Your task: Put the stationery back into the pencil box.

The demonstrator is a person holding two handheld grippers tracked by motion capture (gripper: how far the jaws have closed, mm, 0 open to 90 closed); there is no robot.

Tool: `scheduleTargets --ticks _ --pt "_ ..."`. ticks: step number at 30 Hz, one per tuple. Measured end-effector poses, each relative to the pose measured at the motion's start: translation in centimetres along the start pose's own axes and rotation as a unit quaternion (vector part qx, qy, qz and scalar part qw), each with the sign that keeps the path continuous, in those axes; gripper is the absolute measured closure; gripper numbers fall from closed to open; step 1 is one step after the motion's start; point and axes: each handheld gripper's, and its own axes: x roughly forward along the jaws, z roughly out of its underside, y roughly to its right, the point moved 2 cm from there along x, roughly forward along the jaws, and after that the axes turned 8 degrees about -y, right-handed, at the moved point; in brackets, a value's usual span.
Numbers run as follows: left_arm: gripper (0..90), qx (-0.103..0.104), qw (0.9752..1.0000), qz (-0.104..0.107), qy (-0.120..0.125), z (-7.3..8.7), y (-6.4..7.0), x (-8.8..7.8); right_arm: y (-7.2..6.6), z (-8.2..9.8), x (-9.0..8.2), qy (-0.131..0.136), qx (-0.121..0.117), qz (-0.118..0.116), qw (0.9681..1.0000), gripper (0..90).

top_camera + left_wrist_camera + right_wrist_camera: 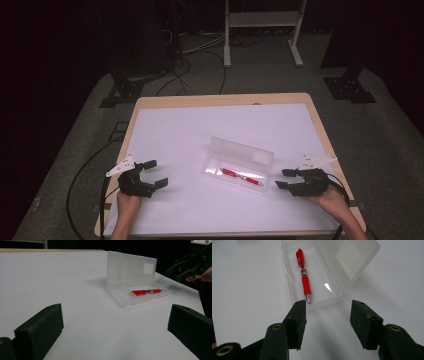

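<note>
Pen lies lengthwise in open clear case, tip toward right gripper, which sits just beside the case's right end, jaws apart, empty. Left gripper open too, well apart.

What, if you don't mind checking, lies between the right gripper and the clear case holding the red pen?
Nothing: in the right gripper view, only bare white table separates the open right gripper from the clear case holding the red pen.

I see a frosted, translucent plastic case, a glossy red pen with metal tip, matt black tools.
</note>
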Motion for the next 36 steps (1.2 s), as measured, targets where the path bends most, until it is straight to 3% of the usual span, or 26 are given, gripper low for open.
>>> scheduleTargets --ticks 21,36 --pt "0.0 0.001 1.0 -0.001 0.0 0.0 0.0 0.0 0.9 2.1 -1.0 0.004 0.029 0.018 0.9994 42.4" --pt "0.0 0.001 1.0 -0.001 0.0 0.0 0.0 0.0 0.8 3.6 -1.4 0.015 0.048 0.025 0.9984 38.1"
